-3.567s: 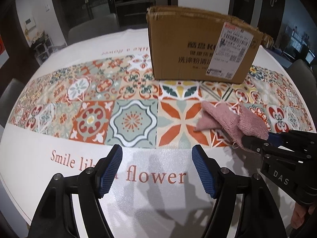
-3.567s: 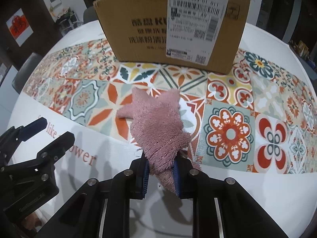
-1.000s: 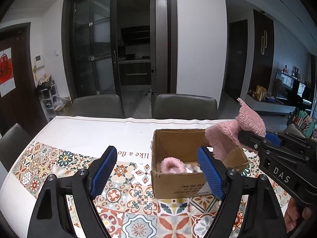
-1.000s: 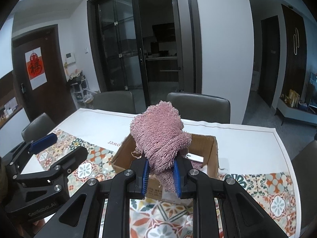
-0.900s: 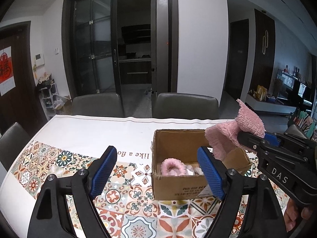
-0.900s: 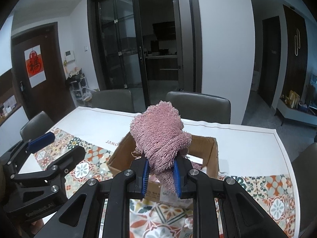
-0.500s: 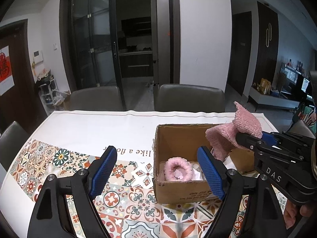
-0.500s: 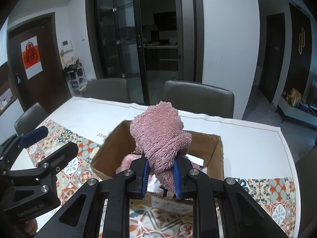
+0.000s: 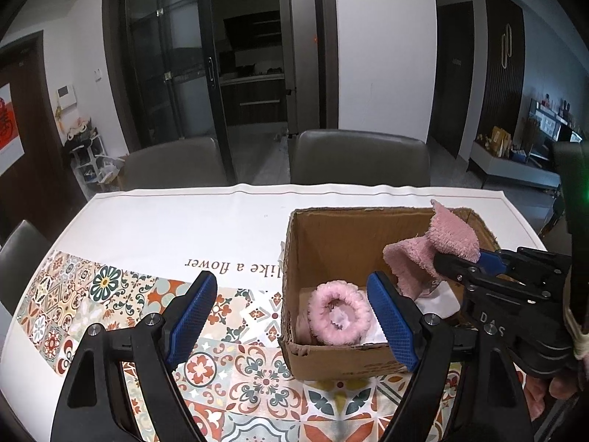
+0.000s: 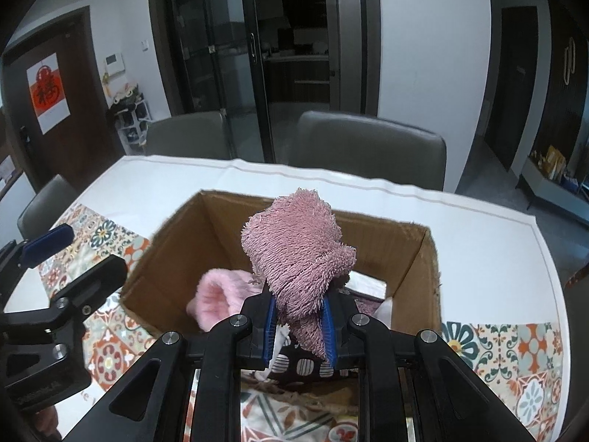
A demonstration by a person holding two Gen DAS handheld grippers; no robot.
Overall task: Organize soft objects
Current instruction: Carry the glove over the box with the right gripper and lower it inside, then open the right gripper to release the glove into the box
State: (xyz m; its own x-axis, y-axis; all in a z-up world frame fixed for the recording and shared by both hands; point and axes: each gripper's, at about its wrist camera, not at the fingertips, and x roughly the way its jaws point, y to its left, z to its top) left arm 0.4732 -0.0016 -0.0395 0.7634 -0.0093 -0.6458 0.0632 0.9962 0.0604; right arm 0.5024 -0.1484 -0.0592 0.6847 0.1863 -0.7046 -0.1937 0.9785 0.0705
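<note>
Right gripper (image 10: 299, 322), jaws narrowed onto a shaggy pink cloth (image 10: 300, 254), holds it over the open cardboard box (image 10: 427, 276). Left gripper (image 9: 292, 316), jaws wide with nothing between them, hovers beside the box. The left wrist view shows a fluffy pink ring (image 9: 338, 313) on the box floor; the right wrist view shows patterned fabric (image 10: 302, 366) there. The box stands towards the far edge of the tile-patterned surface (image 9: 110, 294).

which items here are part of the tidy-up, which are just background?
Job:
- pink fuzzy cloth, clamped in right gripper
- cardboard box, open top
- pink fluffy ring inside the box
- left gripper, open, empty

Background:
- patterned tablecloth
- grey chairs
- glass doors
</note>
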